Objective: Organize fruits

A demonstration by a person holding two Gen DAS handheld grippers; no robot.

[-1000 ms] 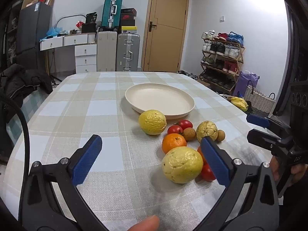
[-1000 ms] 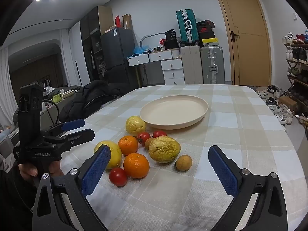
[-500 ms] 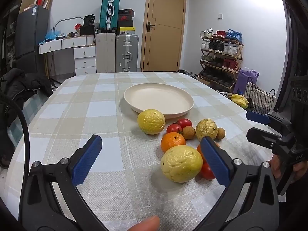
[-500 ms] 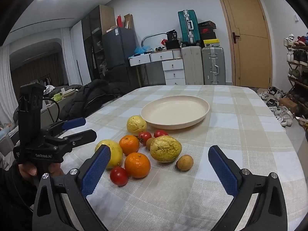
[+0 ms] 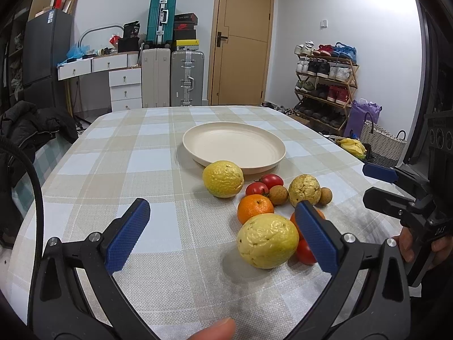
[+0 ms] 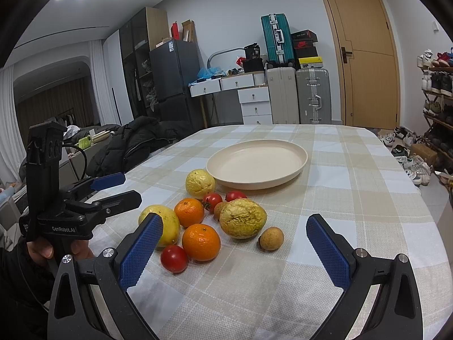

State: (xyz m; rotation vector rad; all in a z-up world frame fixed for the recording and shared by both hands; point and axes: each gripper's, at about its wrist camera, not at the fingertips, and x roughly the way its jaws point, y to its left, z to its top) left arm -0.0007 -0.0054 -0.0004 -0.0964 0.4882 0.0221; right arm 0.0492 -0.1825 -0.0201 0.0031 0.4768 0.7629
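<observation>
Left gripper: jaws wide and holding nothing, low in the left wrist view; the nearest yellow fruit sits just inside its right pad, lower right of centre.
Right gripper: jaws wide and holding nothing, low in the right wrist view; between the pads lie the front orange, the front tomato and a small brown fruit.
Fruit: all of it rests on the checked surface, bunched at centre right of the left wrist view, just in front of the plate.
Plate: bare, so by my reading nothing is sorted yet.
Risk, rolling: the round fruits touch or nearly touch; a pad nudging the nearest yellow fruit could shove it into the orange behind it and scatter the pile.
Risk, wrong catch: the front tomato lies tight against the front orange, so closing there might pinch both or squeeze the soft tomato.
Risk, slip: the wrinkled yellow fruit is wide and rounded; an off-centre grip would likely squirt it out sideways.
Risk, small ones: the small brown fruit is low and light, easy to flick across the cloth rather than pick up.
Risk, collision: both tools aim at the same cluster from opposite sides; reaching together could knock them against each other.
Risk, plate edge: another yellow fruit sits against the rim, so a fruit carried low could clip it or the rim.
</observation>
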